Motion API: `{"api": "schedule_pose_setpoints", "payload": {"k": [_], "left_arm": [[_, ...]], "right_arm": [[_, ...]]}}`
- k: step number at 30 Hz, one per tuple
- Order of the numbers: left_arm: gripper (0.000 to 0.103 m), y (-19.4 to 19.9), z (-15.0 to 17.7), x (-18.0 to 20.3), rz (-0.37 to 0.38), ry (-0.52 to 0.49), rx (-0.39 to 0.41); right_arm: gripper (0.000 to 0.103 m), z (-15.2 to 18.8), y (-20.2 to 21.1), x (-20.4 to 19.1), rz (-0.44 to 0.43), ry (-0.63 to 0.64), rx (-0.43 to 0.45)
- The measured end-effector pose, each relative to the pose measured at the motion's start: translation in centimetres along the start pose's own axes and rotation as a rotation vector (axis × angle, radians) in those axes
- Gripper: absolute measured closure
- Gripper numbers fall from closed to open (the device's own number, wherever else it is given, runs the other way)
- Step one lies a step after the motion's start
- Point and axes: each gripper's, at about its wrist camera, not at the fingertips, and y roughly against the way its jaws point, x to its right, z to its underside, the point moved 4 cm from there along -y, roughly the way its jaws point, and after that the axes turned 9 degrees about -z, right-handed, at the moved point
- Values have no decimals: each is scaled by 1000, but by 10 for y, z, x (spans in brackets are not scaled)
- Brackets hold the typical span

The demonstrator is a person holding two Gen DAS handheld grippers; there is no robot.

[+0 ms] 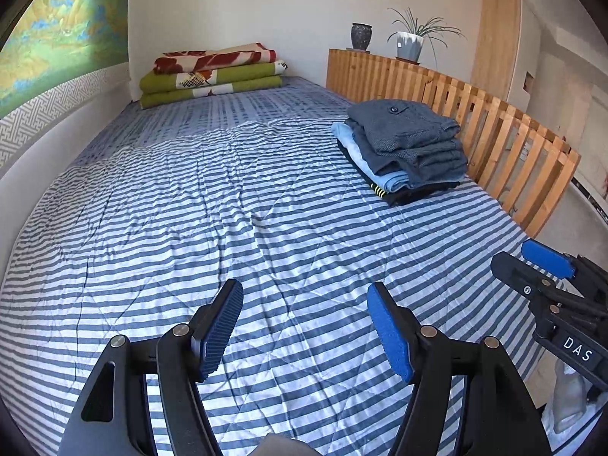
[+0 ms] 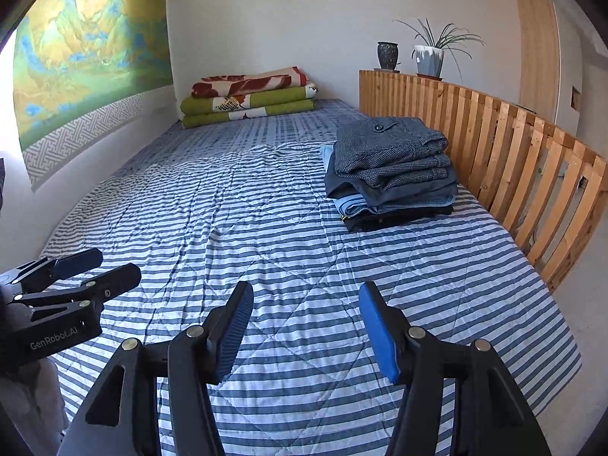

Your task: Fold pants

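Grippers: left hand-held gripper [image 1: 304,326] and right hand-held gripper [image 2: 306,326] both released, holding nothing, above the bed's [image 1: 266,205] near edge.
Pants: folded stack [image 2: 391,174] by the bed's far right edge, against the wooden rail [image 2: 513,144].
Risk: a careless grab could topple the stack.
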Motion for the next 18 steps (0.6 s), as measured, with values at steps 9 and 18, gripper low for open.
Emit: {"api": "schedule_pose_setpoints", "payload": {"k": [9,18], "left_arm": [[29,3,-2,-7,-17,21,20],[29,7,-1,-9,-16,14,26]], "right_arm": [[47,0,-4,-7,-12,1,-7],[47,2,-4,-7,-5,-8,-2]]}}
